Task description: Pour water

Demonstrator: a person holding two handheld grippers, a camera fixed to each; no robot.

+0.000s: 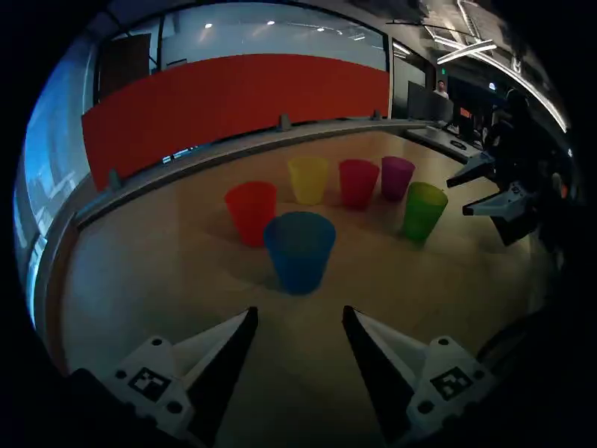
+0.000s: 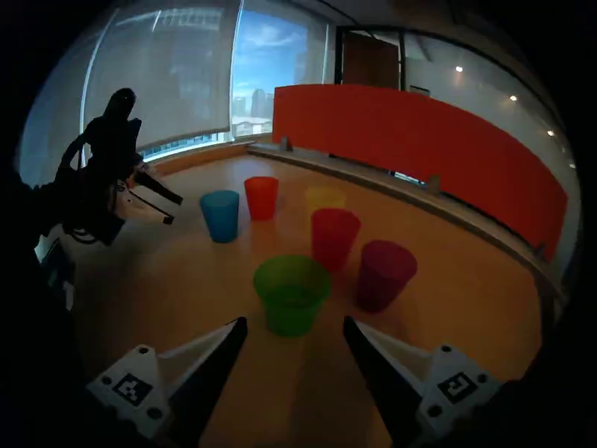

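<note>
Six plastic cups stand upright on a wooden table (image 1: 164, 261). In the left gripper view the blue cup (image 1: 300, 252) is nearest, straight ahead of my open, empty left gripper (image 1: 298, 313), with the orange cup (image 1: 251, 211), yellow cup (image 1: 308, 179), red cup (image 1: 358, 182), magenta cup (image 1: 397, 177) and green cup (image 1: 424, 210) behind it. In the right gripper view the green cup (image 2: 291, 293) sits just beyond my open, empty right gripper (image 2: 293, 322). The red cup (image 2: 334, 237) and magenta cup (image 2: 384, 274) stand behind it. I cannot tell whether any cup holds water.
A red partition (image 1: 239, 101) runs along the table's far edge behind a raised ledge (image 1: 224, 153). The right gripper (image 1: 457, 197) hovers to the right of the green cup, and the left gripper (image 2: 177, 211) to the left of the blue cup (image 2: 221, 215). Windows (image 2: 172, 82) lie beyond.
</note>
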